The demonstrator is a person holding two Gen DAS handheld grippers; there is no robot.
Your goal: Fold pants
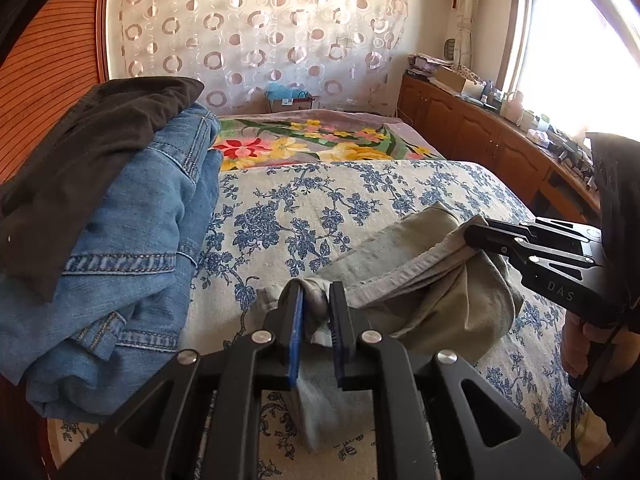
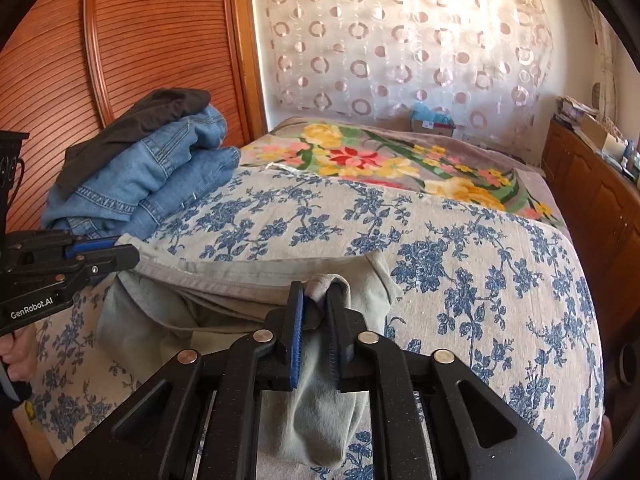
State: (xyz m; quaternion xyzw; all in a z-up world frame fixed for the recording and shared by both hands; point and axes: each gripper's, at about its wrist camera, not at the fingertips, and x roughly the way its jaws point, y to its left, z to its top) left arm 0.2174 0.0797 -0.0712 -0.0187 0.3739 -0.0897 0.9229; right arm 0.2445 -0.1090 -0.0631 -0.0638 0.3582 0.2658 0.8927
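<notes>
Lying bunched on the blue-flowered bedspread (image 2: 460, 240), the grey-green pants (image 2: 240, 276) were pinched at both ends: the left gripper (image 1: 316, 304) had its jaws narrowed on a wad of cloth at one edge, and the right gripper (image 2: 318, 300) was clamped the same way on the other. I judged the fold part-made, with layers doubled but rumpled, and flattening left to do. Beside them sat a heap of jeans (image 2: 160, 176) under a dark garment (image 1: 88, 152)
</notes>
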